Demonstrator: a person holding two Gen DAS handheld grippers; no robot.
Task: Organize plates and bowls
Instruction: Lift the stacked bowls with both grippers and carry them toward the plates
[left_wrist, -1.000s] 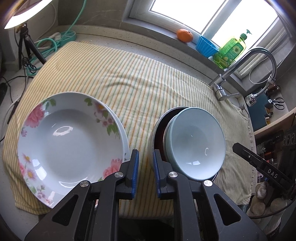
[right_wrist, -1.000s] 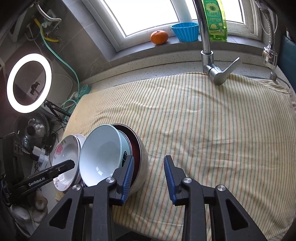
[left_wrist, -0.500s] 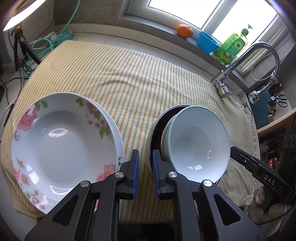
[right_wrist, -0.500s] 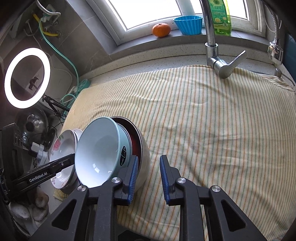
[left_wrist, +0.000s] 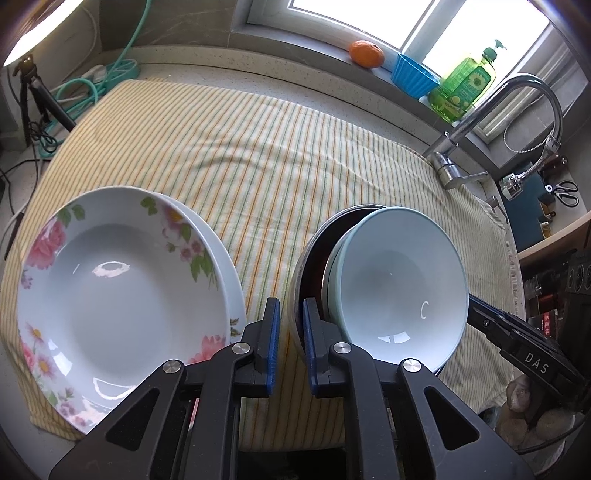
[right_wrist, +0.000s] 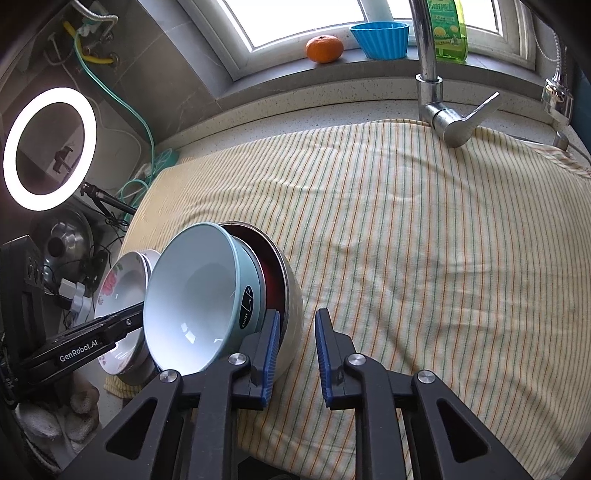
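Metal bowl (left_wrist: 295, 273): mostly hidden behind pale blue bowl (left_wrist: 399, 280); only rim and dark red interior sliver show.
Second plate under floral plate (left_wrist: 122, 295): only edge visible.
Floral plate in right wrist view: largely blocked by pale blue bowl and left gripper (right_wrist: 127, 323).
Soap bottle (right_wrist: 447, 29): top cut by frame.
Ring light (left_wrist: 33, 33): cropped at corner.
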